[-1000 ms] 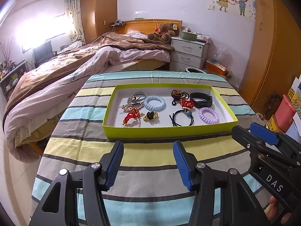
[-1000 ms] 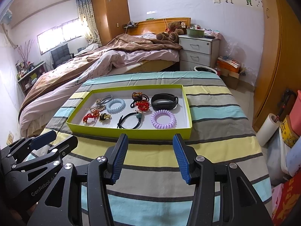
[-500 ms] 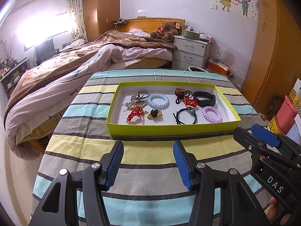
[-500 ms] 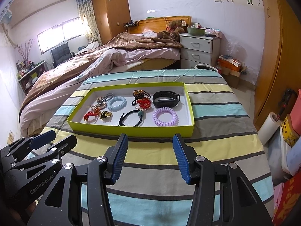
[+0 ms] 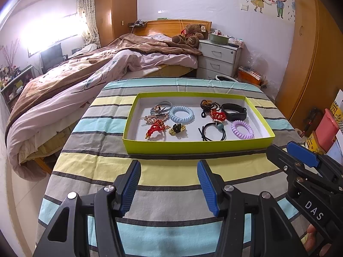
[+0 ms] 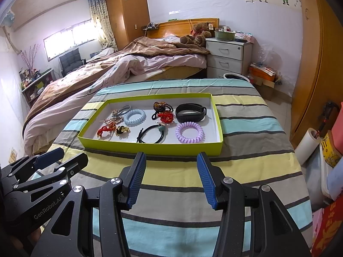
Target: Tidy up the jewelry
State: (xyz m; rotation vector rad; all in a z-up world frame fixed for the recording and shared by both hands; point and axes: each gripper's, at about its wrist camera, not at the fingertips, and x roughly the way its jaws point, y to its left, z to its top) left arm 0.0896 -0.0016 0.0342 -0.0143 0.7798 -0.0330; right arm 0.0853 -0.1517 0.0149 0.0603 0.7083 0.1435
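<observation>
A lime-green tray (image 5: 193,146) (image 6: 150,147) with a white floor lies on the striped cloth. In it lie a light blue coil tie (image 5: 181,114), a purple coil tie (image 5: 242,129), a black wristband (image 5: 233,112), a black hair tie with a teal bead (image 5: 212,131), a red knot (image 5: 217,115), brown beads (image 5: 206,103), a red clip (image 5: 155,128) and grey ties (image 5: 160,107). My left gripper (image 5: 169,167) (image 6: 74,154) hovers open and empty short of the tray's near wall. My right gripper (image 6: 171,160) (image 5: 283,150) is open and empty beside it.
The table's striped cloth (image 5: 171,177) drops off at the left and right edges. A bed (image 5: 96,75) stands behind on the left, a white nightstand (image 5: 218,60) at the back, a wooden wardrobe (image 5: 310,64) to the right. Boxes and a paper roll (image 6: 308,145) crowd the floor on the right.
</observation>
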